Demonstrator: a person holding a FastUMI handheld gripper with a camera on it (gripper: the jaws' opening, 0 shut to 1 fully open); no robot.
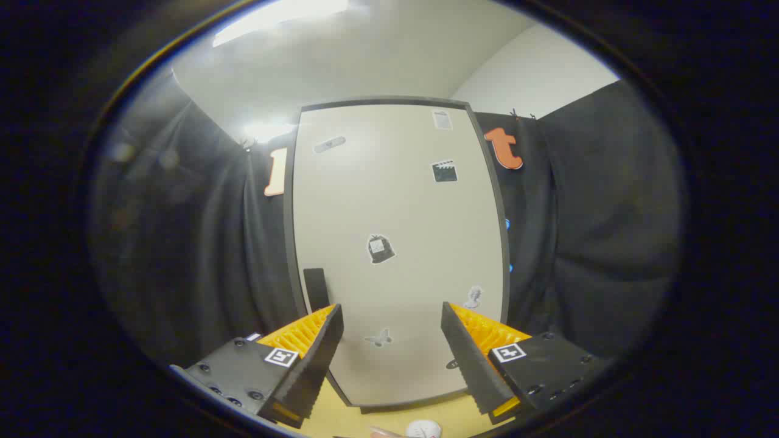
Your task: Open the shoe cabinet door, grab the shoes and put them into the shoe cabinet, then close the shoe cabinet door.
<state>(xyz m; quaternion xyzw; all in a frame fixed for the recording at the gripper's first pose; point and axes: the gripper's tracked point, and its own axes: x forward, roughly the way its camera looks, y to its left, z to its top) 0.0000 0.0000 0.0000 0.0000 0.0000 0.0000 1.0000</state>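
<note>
Booth w/ black cloth walls (201, 243) is seen on both sides; a pale ceiling w/ a bright light strip (280, 15) is seen overhead, and a white wall section (535, 67) above the cloth to the right. A yellowish wood-tone floor (389, 420) is seen beneath and between the fingers.

The shoe cabinet (398, 243) is placed straight ahead of the gripper (392, 319), beyond the fingertips, backed against the cloth. It is stood upright, long axis vertical, w/ the door (365, 207) faced toward the tool and closed flush in a dark frame. The pale door front is dotted w/ small stickers (380, 248). A dark vertical handle (316, 289) is mounted low near the door's left edge, just above and beyond the left fingertip; contact isn't seen.

Gripper fingers are spread wide apart, nothing held between them; only the door's lower part is seen through the gap.

A small round white object (424, 429) is seen on the floor, low between the fingers, close to the tool; what it is can't be told.
</note>
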